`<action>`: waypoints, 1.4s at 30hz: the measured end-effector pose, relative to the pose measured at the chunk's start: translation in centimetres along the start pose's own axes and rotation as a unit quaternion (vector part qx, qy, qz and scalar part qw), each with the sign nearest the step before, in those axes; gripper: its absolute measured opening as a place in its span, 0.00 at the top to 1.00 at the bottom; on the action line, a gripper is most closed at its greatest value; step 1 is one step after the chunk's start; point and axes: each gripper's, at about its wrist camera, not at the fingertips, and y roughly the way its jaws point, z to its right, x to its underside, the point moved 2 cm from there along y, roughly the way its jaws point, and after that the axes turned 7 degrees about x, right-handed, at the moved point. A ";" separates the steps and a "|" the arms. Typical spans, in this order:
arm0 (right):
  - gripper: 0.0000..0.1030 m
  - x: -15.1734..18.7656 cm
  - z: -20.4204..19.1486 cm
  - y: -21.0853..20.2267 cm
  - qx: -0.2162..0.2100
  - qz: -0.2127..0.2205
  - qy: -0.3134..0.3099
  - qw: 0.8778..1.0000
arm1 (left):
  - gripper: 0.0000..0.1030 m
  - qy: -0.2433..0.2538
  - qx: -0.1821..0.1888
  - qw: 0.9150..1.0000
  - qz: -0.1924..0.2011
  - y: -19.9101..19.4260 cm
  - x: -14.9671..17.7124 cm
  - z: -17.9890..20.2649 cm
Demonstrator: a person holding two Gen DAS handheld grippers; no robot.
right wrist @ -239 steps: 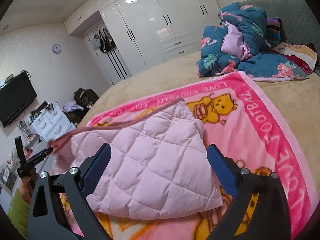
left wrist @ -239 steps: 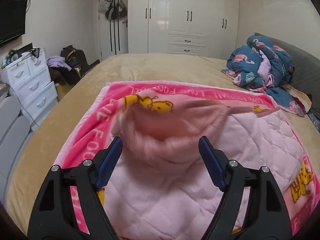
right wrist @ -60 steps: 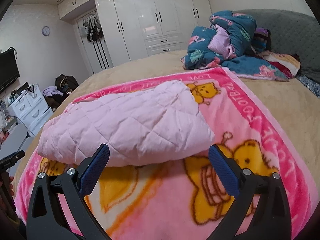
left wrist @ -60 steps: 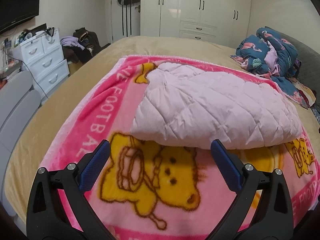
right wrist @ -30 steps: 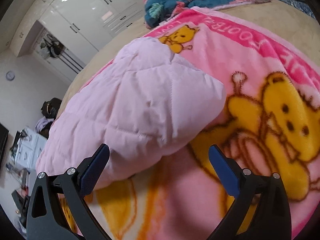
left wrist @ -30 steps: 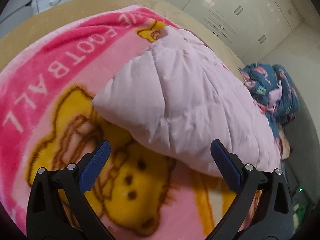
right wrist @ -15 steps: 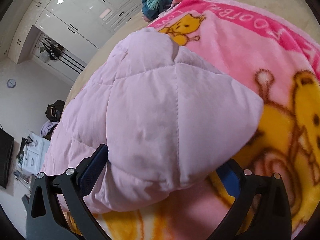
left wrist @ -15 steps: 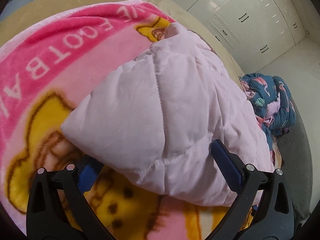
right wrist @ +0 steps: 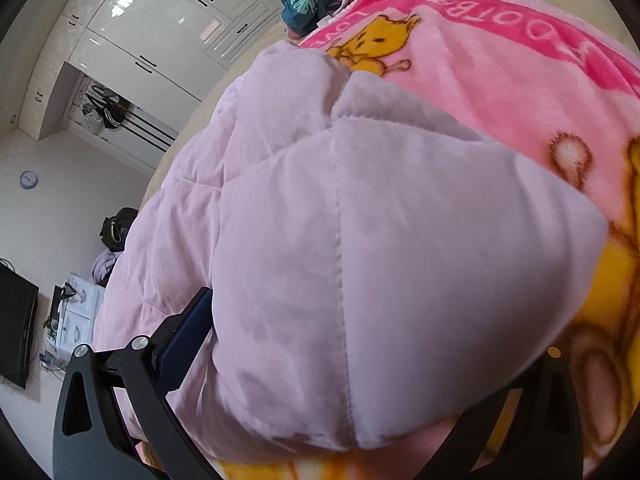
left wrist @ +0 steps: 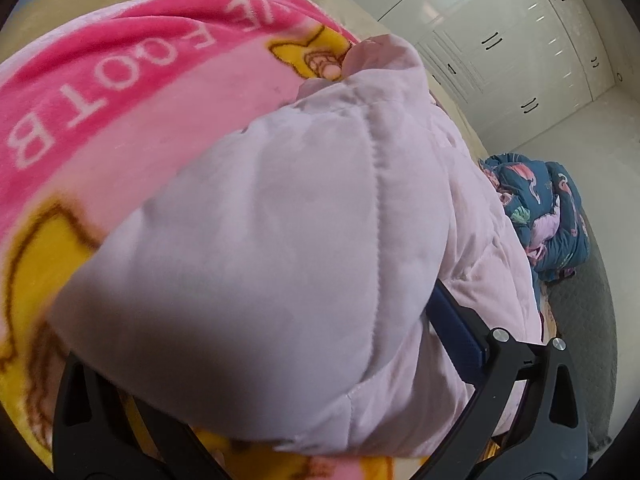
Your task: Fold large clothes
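Both tools, left tool (left wrist: 256, 364) and right tool (right wrist: 360, 368), sit spread open astride opposite near corners of the folded pink quilted jacket (left wrist: 280, 220), which I judge lies crosswise on the pink cartoon blanket (left wrist: 120, 80).

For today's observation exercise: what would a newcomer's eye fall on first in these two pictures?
The puffy pale pink quilted garment fills the middle of both views, its folded corners bulging between the open fingers of the left gripper and the right gripper. Under it lies a bright pink blanket with yellow cartoon bears and white letters. Behind, a dark blue bundle sits further along the bed, before white wardrobes.
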 end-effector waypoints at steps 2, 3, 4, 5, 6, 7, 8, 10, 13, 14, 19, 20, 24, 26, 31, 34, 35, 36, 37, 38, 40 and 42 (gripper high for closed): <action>0.04 -0.1 -0.3 0.2 0.000 0.003 -0.002 1.000 | 0.08 -0.004 0.003 1.000 0.001 0.3 -0.2 -0.1; 0.04 -0.2 -0.3 0.3 -0.001 0.005 -0.003 1.000 | 0.08 -0.006 0.004 1.000 0.002 0.4 -0.2 -0.1; 0.04 -0.3 -0.4 0.5 -0.001 0.005 -0.003 1.000 | 0.08 -0.007 0.005 1.000 0.003 0.5 -0.3 -0.1; 0.04 -0.3 -0.5 0.6 -0.002 0.007 -0.004 1.000 | 0.08 -0.008 0.005 1.000 0.004 0.7 -0.3 0.0; 0.04 -0.2 -0.5 0.6 -0.003 0.007 -0.005 1.000 | 0.08 -0.007 0.005 1.000 0.005 0.8 -0.3 0.0; 0.04 -0.3 -0.5 0.7 -0.004 0.008 -0.006 1.000 | 0.08 -0.005 0.004 1.000 0.006 0.9 -0.3 0.1; 0.04 -0.4 -0.5 0.9 -0.004 0.008 -0.008 1.000 | 0.08 -0.004 0.004 1.000 0.006 0.8 -0.3 0.1; 0.04 -0.5 -0.5 1.0 -0.004 0.008 -0.012 1.000 | 0.08 -0.002 0.004 1.000 0.008 0.9 -0.3 0.2; 0.04 -0.5 -0.7 1.0 -0.003 0.007 -0.015 1.000 | 0.08 0.000 0.003 1.000 0.010 0.9 -0.2 0.2; 0.04 -0.5 -0.8 1.0 -0.002 0.007 -0.018 1.000 | 0.08 0.001 0.003 1.000 0.010 0.9 -0.3 0.3; 0.05 -0.7 -1.3 0.9 0.002 0.009 -0.029 1.000 | 0.08 0.009 -0.001 1.000 0.014 0.7 -0.2 0.6; 0.05 -0.6 -1.4 0.8 0.003 0.011 -0.033 0.999 | 0.08 0.011 -0.002 1.000 0.015 0.8 -0.3 0.6; 0.10 -0.6 -1.8 0.4 0.009 0.018 -0.049 0.999 | 0.12 0.024 -0.010 1.000 0.018 0.7 -0.3 1.1; 0.12 -0.5 -2.0 0.3 0.012 0.021 -0.055 0.998 | 0.15 0.031 -0.012 0.999 0.019 0.6 -0.3 1.4; 0.18 -0.4 -2.5 0.0 0.019 0.027 -0.069 0.997 | 0.23 0.052 -0.019 0.998 0.023 0.3 -0.4 2.2; 0.21 -0.4 -2.8 -0.1 0.023 0.030 -0.079 0.996 | 0.29 0.064 -0.022 0.997 0.025 0.1 -0.5 2.6; 0.22 -0.4 -2.9 -0.2 0.025 0.031 -0.083 0.996 | 0.32 0.068 -0.022 0.997 0.026 0.1 -0.5 2.7; 0.24 -0.4 -3.0 -0.2 0.026 0.033 -0.087 0.995 | 0.36 0.075 -0.022 0.997 0.027 0.0 -0.5 2.9; 0.25 -0.4 -3.2 -0.2 0.028 0.034 -0.091 0.995 | 0.38 0.079 -0.022 0.996 0.028 0.0 -0.6 3.1; 0.26 -0.3 -3.4 -0.3 0.031 0.037 -0.098 0.994 | 0.42 0.086 -0.022 0.996 0.029 -0.1 -0.6 3.3; 0.35 -0.3 -3.9 -0.5 0.035 0.045 -0.115 0.992 | 0.48 0.100 -0.025 0.994 0.032 -0.2 -0.7 3.8; 0.41 -0.1 -4.4 -0.8 0.042 0.053 -0.134 0.989 | 0.55 0.116 -0.028 0.992 0.035 -0.4 -0.7 4.3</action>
